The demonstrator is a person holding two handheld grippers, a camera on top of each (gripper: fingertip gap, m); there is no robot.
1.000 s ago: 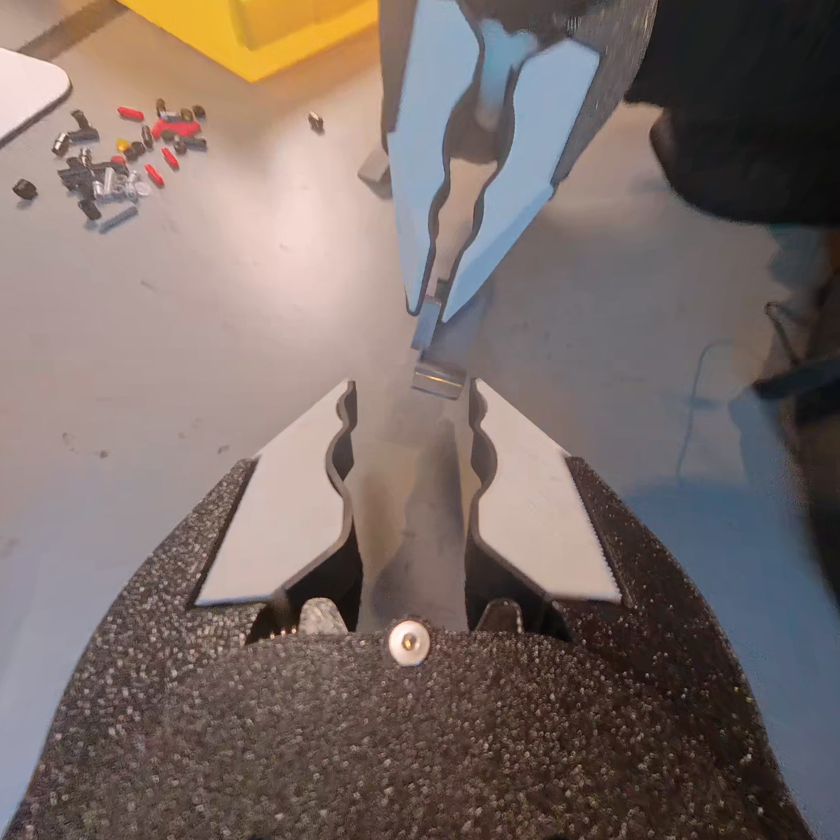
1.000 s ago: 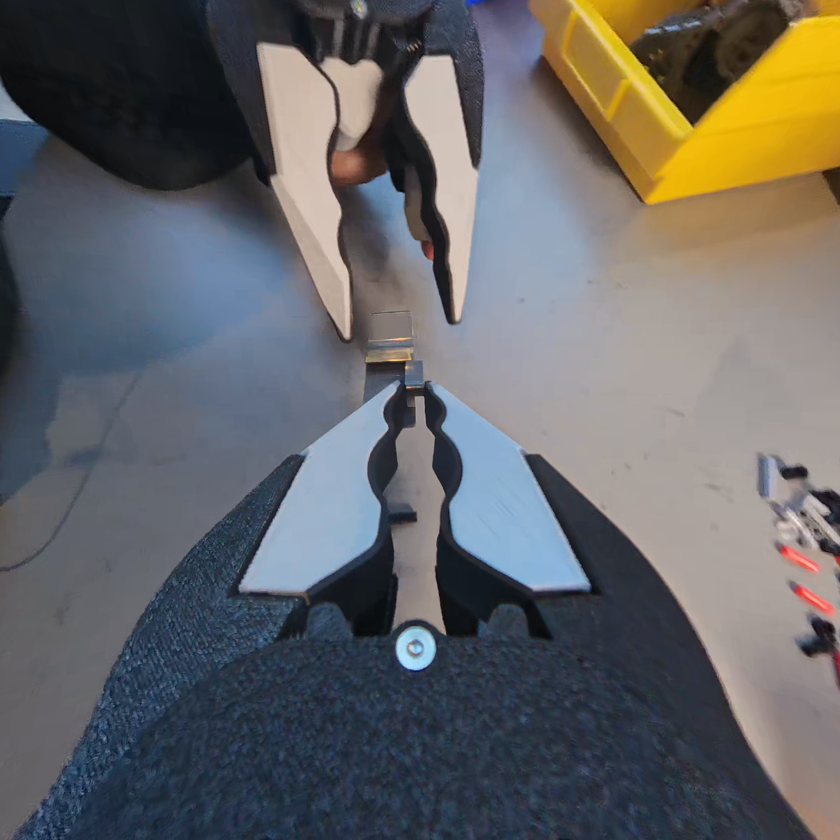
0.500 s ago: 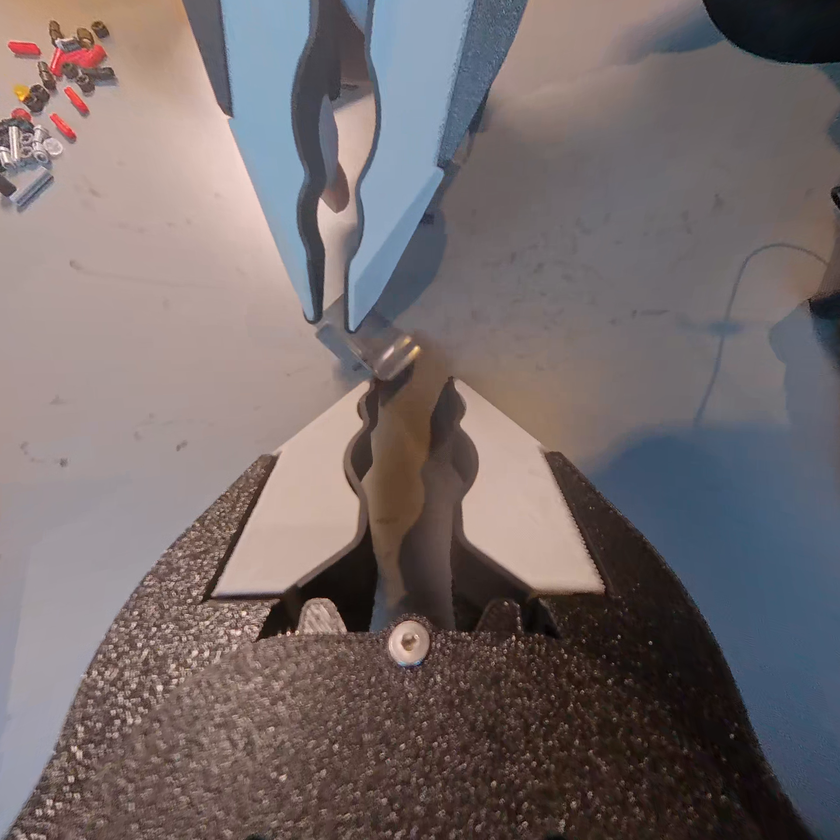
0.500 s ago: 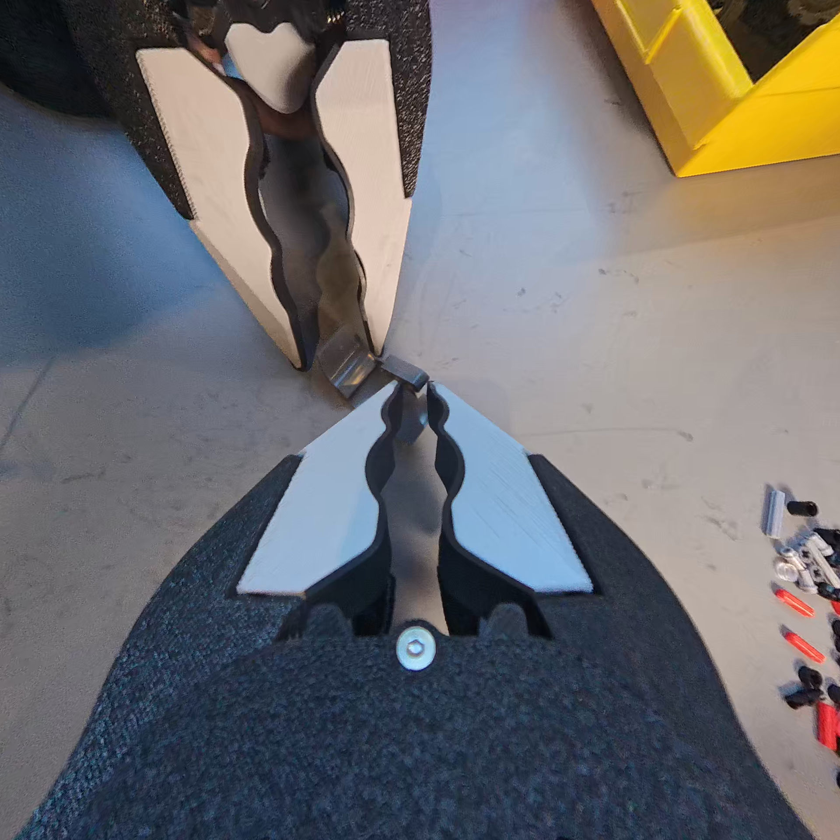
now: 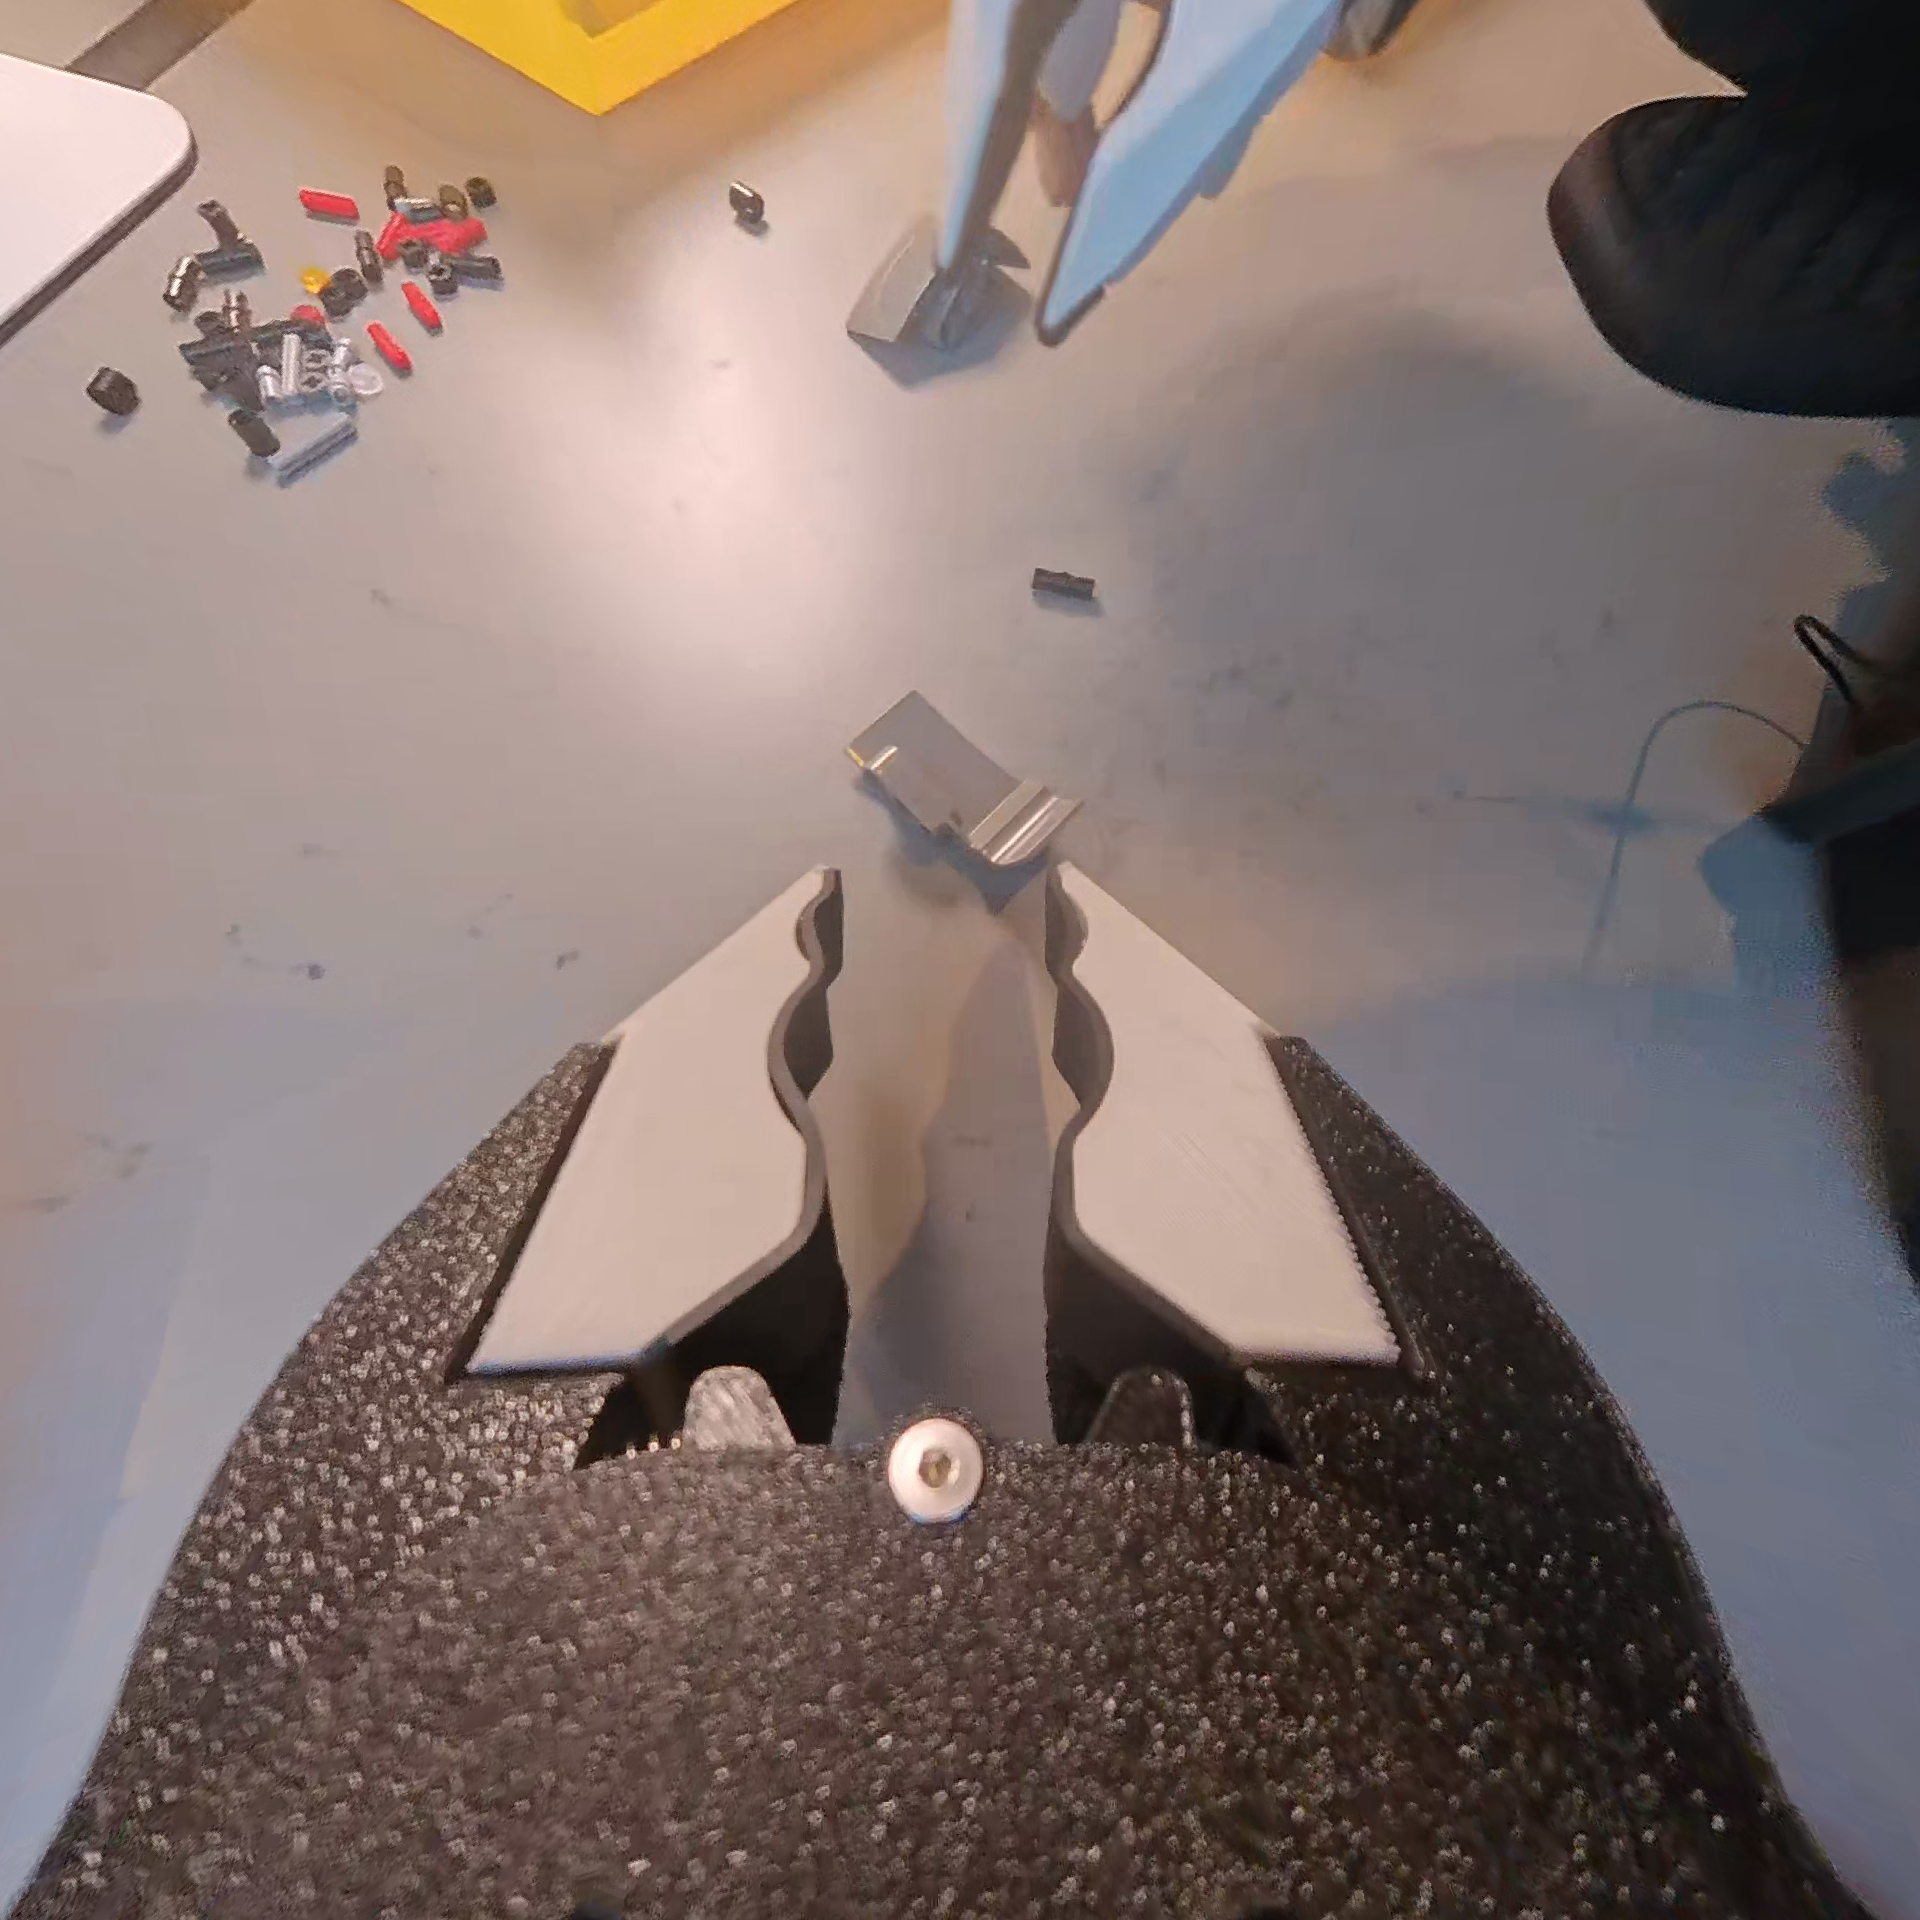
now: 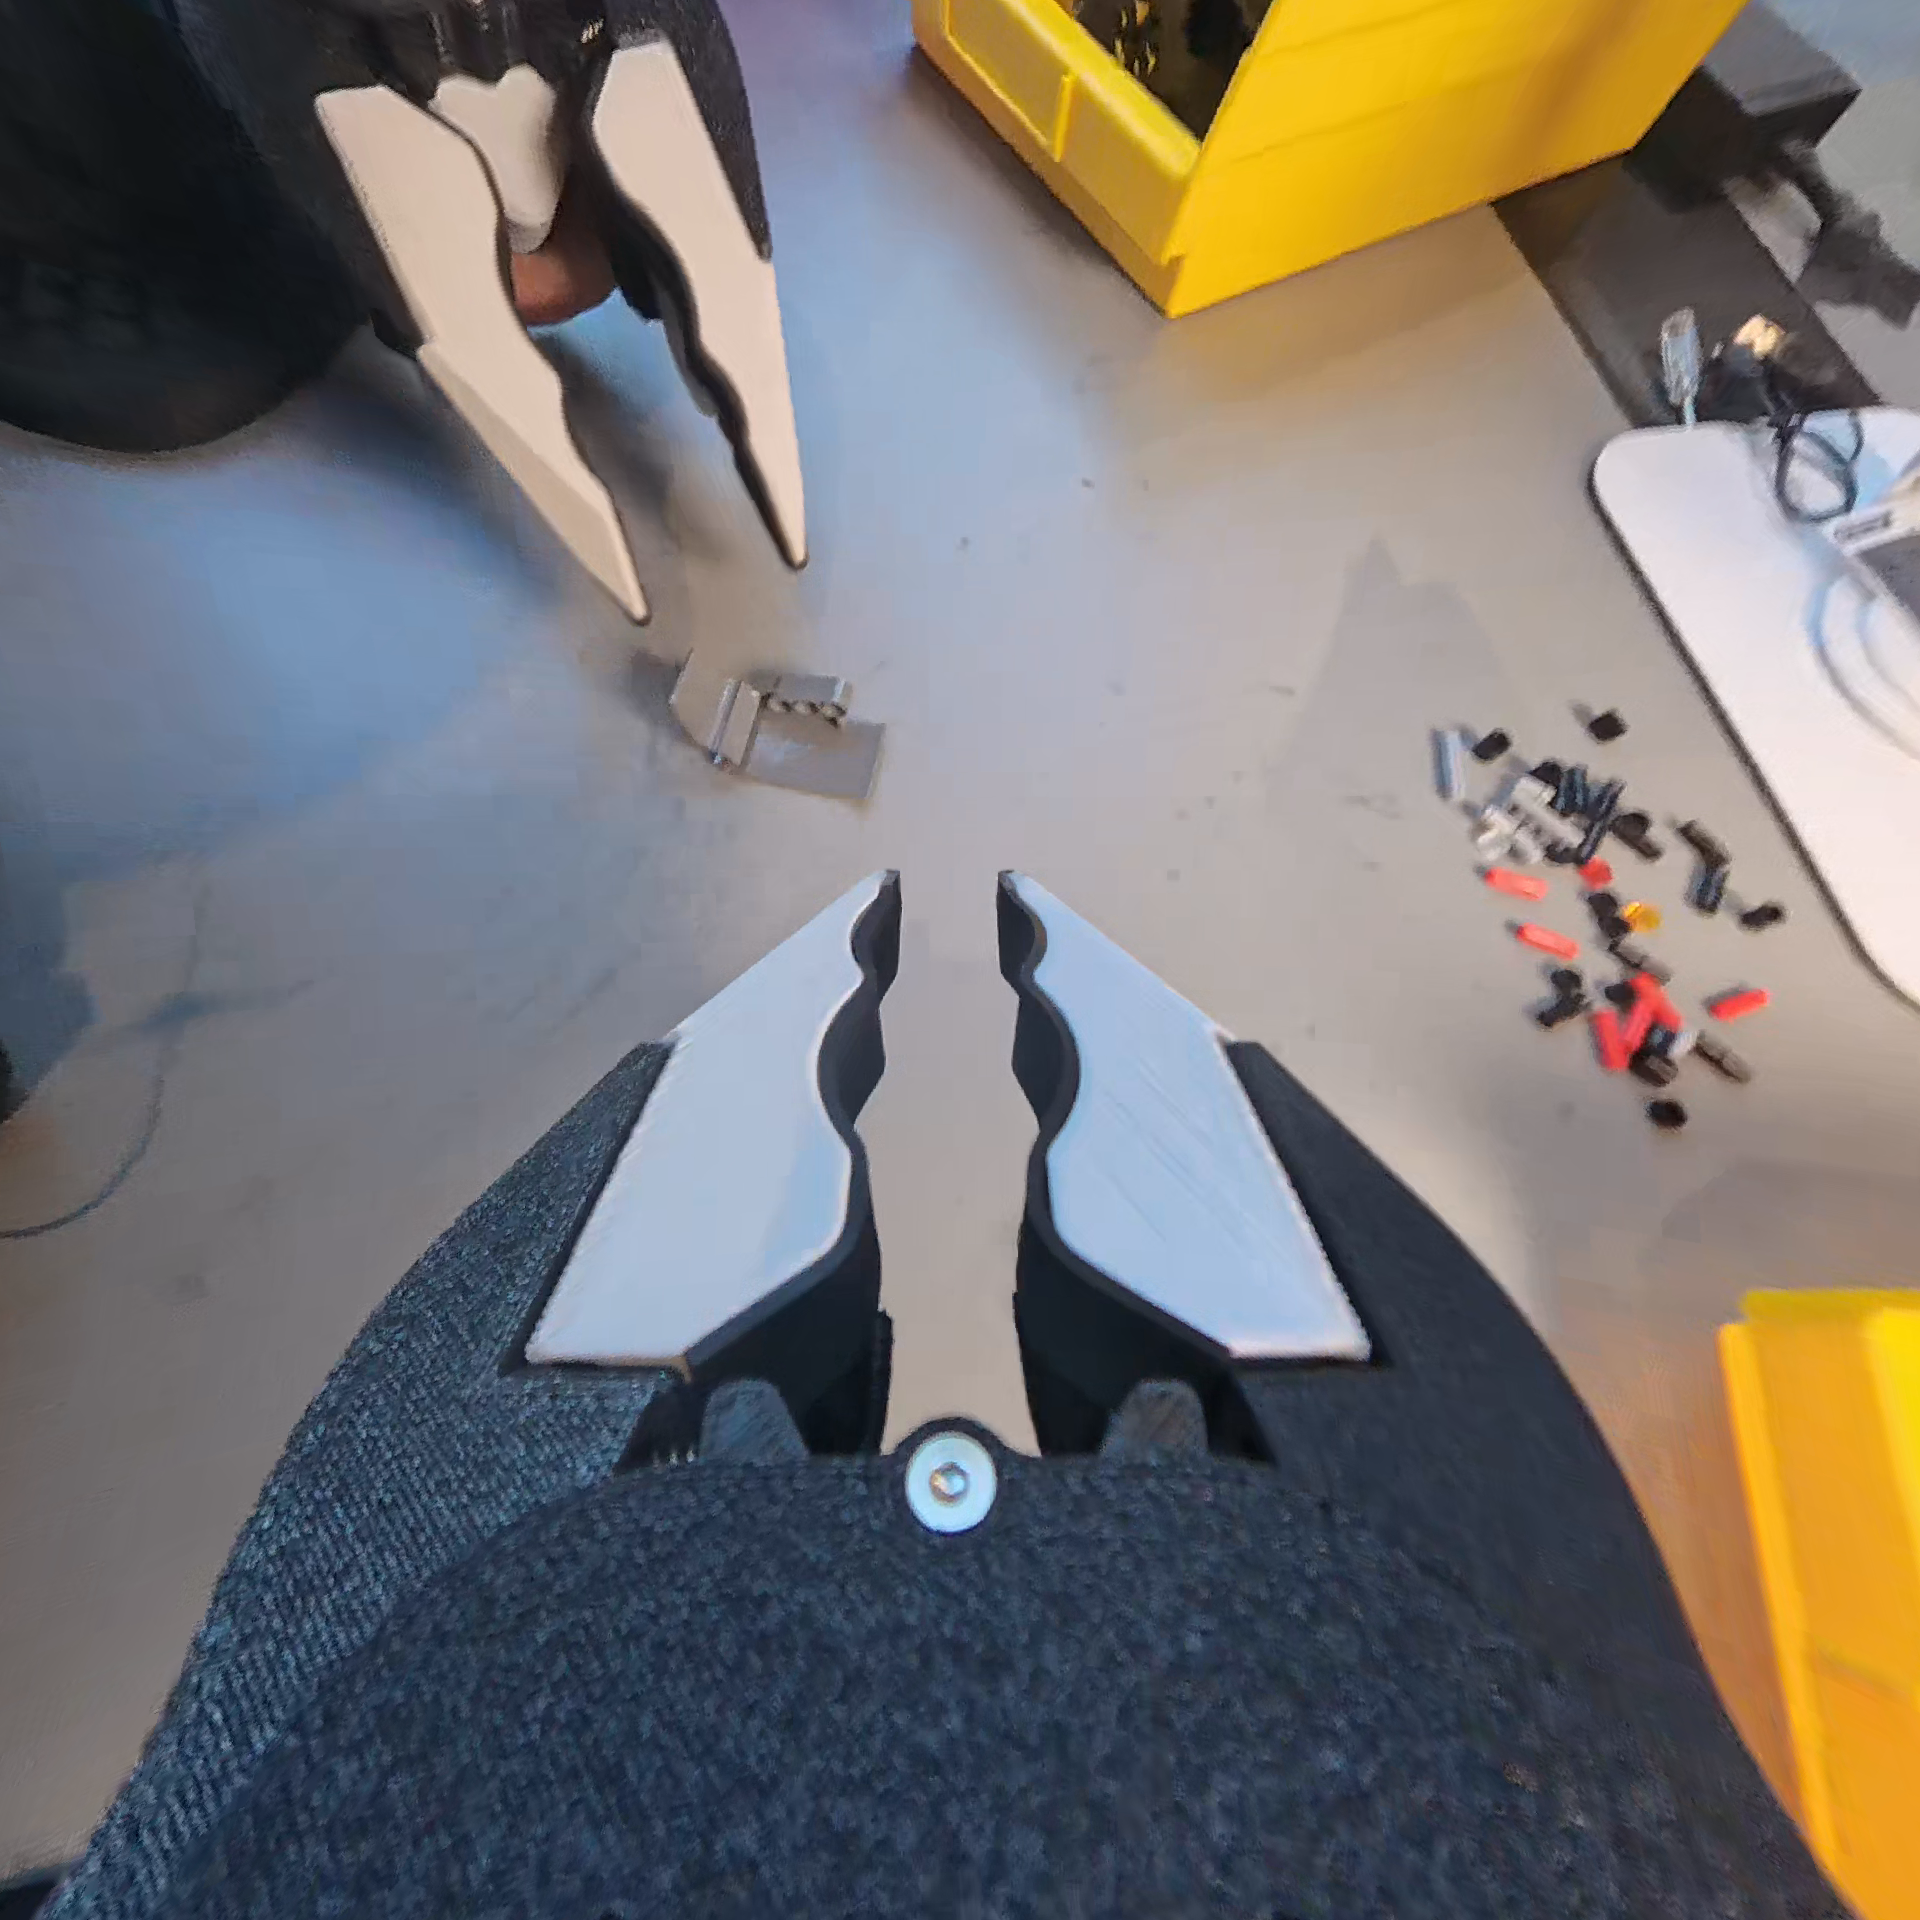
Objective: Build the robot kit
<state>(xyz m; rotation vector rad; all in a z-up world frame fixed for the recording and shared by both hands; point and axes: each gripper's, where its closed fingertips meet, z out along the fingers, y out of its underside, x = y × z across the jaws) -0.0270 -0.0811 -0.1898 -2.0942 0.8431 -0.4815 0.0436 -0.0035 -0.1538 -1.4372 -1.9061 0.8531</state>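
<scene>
Left gripper (image 5: pixel 943 883): jaws apart, holding nothing, hovering low over the grey table (image 5: pixel 520 675); in the right wrist view it hangs at 11 o'clock, tips pointing down.
Grey part (image 5: pixel 961 774): a small flat grey plastic piece with a ridged end, lying on the table just beyond the left gripper's tips at 12 o'clock, close to the right-hand fingertip; whether they touch I cannot tell. In the right wrist view the same piece lies at 11 o'clock, between the two grippers, apart from both.
Right gripper (image 6: pixel 948 894): jaws apart, nothing between them, above bare table; in the left wrist view it appears at 12 to 1 o'clock near the top edge, tips down beside a second grey piece (image 5: pixel 914 307).
Black pin (image 5: pixel 1064 582): alone on the table, at 12 o'clock past the grey part.
Small parts pile (image 6: pixel 1616 914): black, red and silver bits scattered at 2 o'clock from the right gripper, well apart from it.
Yellow bin (image 6: pixel 1299 135): at 1 o'clock, top of the right wrist view, dark parts inside.
White board (image 6: pixel 1766 623): at 2 o'clock on the right edge, with a black cable on it.
</scene>
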